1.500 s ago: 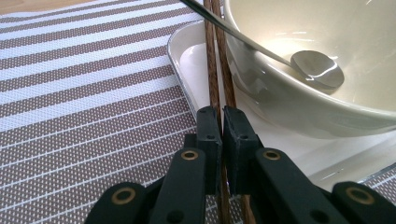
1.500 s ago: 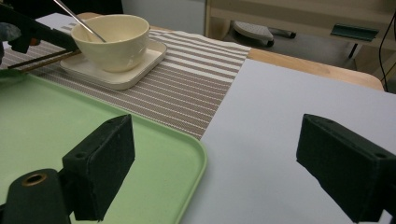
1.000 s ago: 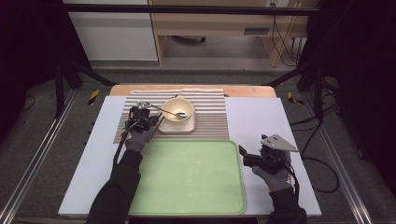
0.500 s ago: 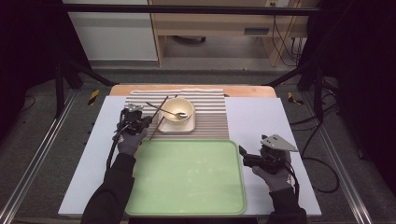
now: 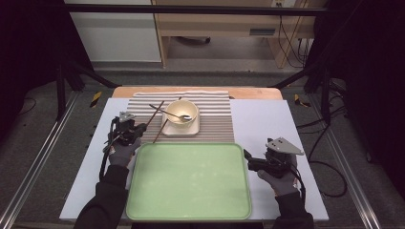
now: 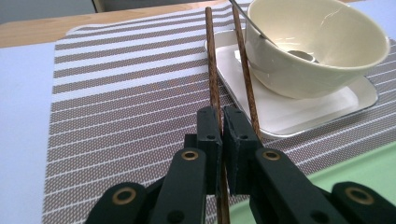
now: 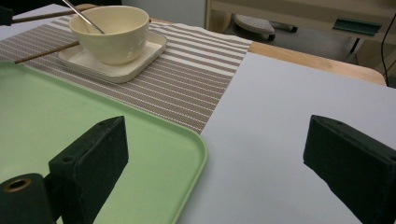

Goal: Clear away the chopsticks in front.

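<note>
Chopsticks (image 6: 212, 60) — pair, dark wood, pinched at their near ends in left claw (image 5: 140, 128), jaws nearly shut on them. Long axis runs away from that claw toward the bowl (image 5: 181, 113), tips raised beside its rim. Spoon (image 5: 168, 113) rests in bowl; bowl sits on plate (image 5: 177, 130), on striped mat (image 5: 217, 121). Right claw (image 5: 246, 157) — wide open, empty, well apart, beside green tray (image 5: 188, 179). Surface (image 5: 267, 124): pale sheet. Room: dark, with stands and cables.
</note>
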Demonstrator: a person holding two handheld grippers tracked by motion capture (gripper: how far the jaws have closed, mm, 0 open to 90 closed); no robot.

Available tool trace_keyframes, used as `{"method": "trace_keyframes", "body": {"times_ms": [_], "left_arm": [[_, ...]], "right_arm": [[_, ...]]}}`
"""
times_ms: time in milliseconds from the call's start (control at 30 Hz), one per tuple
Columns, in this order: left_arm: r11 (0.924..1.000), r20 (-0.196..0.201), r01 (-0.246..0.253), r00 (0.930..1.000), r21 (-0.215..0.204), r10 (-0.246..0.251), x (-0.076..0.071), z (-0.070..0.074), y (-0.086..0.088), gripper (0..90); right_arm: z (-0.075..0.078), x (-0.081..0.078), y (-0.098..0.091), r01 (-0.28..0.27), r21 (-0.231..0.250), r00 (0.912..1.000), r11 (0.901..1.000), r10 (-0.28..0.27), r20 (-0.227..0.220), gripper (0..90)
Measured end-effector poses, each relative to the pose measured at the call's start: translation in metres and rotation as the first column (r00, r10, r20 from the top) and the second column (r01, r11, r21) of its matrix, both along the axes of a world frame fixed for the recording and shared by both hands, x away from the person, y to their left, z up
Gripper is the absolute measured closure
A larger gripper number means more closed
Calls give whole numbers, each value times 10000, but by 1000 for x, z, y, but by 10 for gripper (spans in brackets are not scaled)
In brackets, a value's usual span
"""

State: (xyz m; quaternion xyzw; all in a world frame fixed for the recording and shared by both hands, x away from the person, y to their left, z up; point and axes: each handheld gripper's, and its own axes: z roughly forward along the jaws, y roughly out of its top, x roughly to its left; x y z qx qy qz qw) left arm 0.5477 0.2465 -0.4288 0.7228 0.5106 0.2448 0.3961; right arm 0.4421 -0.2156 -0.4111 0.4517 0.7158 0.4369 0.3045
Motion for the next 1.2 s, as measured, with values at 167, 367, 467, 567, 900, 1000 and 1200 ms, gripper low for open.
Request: {"method": "trace_keyframes", "body": {"times_ms": [167,367,467,567,900,1000,1200], "left_arm": [[10000,26,9,10000,21,-9,-13,3,7,854],[10000,105,-33,9999,-36,34,-25,4,14,854],[10000,84,-44,10000,0,44,-33,4,17,853],[10000,157,-45,9999,-57,46,-37,4,19,854],[9998,263,-214,9994,-46,215,-63,7,27,853],[9995,245,-241,9994,-195,246,-74,7,31,853],[9992,450,-253,9986,-301,267,-91,11,31,853]], "right_arm": [[0,0,0,-15,132,10000,9999,15,-64,65],[1,0,-1,-34,132,10000,9999,34,-50,63],[1,-1,-1,-28,176,10000,9998,29,-31,63],[1,-1,-1,-21,220,10000,9998,22,-43,63],[3,-3,-3,-42,314,10000,9995,41,24,63],[4,-4,-3,-45,349,10000,9994,43,48,63],[6,-5,-1,-113,350,9999,9993,109,93,63]]}}
